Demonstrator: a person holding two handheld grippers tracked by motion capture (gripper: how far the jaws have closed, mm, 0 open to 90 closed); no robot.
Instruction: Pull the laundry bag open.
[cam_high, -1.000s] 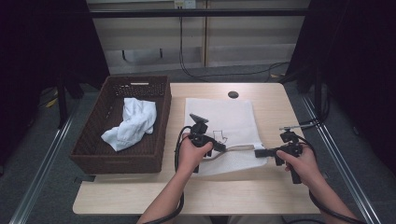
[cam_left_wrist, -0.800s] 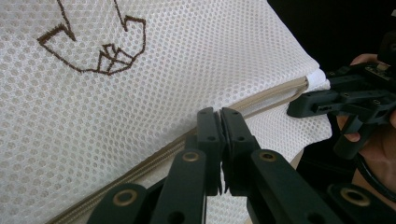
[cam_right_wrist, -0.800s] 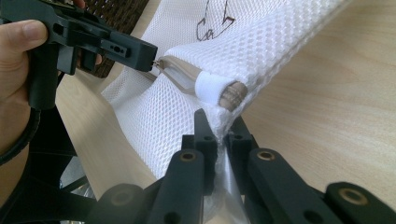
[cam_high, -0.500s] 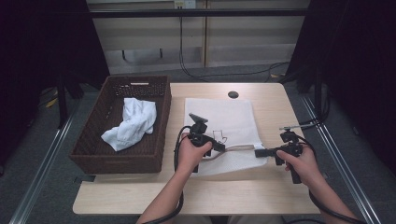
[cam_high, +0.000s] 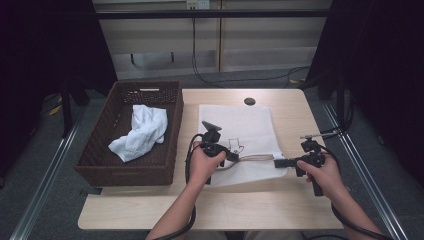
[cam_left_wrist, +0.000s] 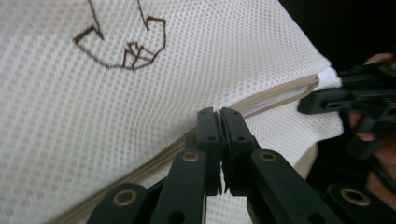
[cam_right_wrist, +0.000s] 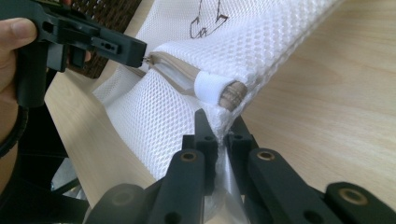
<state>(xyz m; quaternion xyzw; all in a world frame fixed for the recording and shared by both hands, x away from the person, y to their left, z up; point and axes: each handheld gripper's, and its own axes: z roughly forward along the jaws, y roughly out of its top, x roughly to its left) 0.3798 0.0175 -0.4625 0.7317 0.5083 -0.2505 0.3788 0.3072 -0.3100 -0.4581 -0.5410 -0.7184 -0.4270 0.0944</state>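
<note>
Left gripper (cam_left_wrist: 219, 114) jaws pressed together, black hard plastic with brass rivets, tips pinched at the beige zipper (cam_left_wrist: 275, 95) of the mesh bag (cam_left_wrist: 93, 116), apparently on its pull; the pull itself is hidden behind the tips. Right gripper (cam_right_wrist: 218, 125) jaws narrow, clamped on a fold of the bag's corner just under the zipper end (cam_right_wrist: 232, 94), which is a small brownish stub wrapped in a smooth white fabric tab. Bag fabric is white honeycomb mesh, soft, slack and creased between the two grippers, with a brown stitched line drawing (cam_left_wrist: 128, 39) on the top face. In the high view the left gripper (cam_high: 234, 156) and right gripper (cam_high: 276, 163) sit close together, zipper strip stretched between them along the bag's near edge. Mesh bag (cam_high: 235, 127) is rectangular, lying flat on the middle of the table (cam_high: 280, 210), near edge lifted a little off it. Table is pale wood grain, smooth, with a round dark cable hole (cam_high: 249, 101) near its far edge. Left of the bag, just beside it, a dark brown woven wicker basket (cam_high: 102, 167), rectangular, holds a crumpled white cloth (cam_high: 140, 132). Black cables trail from both grippers.
</note>
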